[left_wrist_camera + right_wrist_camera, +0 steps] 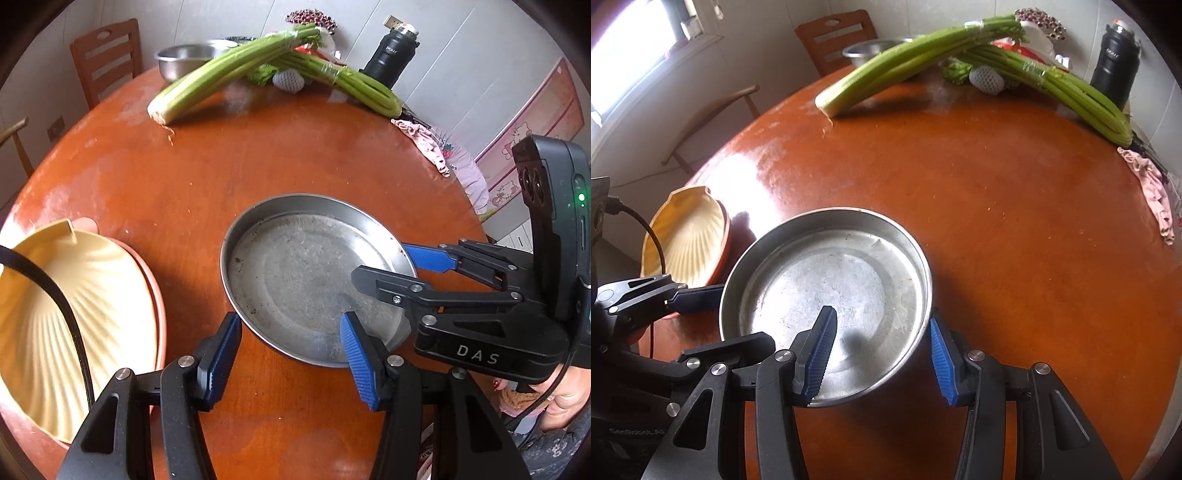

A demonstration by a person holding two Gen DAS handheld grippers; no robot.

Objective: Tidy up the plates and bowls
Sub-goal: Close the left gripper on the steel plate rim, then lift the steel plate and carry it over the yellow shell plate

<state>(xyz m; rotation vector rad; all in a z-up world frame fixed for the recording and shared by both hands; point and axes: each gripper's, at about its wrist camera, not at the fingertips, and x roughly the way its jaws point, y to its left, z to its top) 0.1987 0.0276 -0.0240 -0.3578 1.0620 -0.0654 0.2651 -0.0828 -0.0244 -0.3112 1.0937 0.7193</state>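
A round steel plate (295,266) (820,280) lies on the orange-brown table (147,166). My left gripper (290,321) straddles its near-left rim, with one blue pad against the outer wall and the other over the plate's floor. At the plate's right rim my right gripper (882,315) (380,260) does the same: its outer pad (938,343) touches the wall and its inner finger is inside. Both grips hold the rim. To the left, a ribbed yellow plate (92,295) (687,236) rests in a terracotta dish (157,295).
Two celery bunches (229,70), a steel bowl (181,59), a black flask (391,55) and a pink cloth (424,140) sit along the far edge. A wooden chair (107,55) stands behind. A cable (66,314) crosses the yellow plate. A hand (565,398) holds the right gripper.
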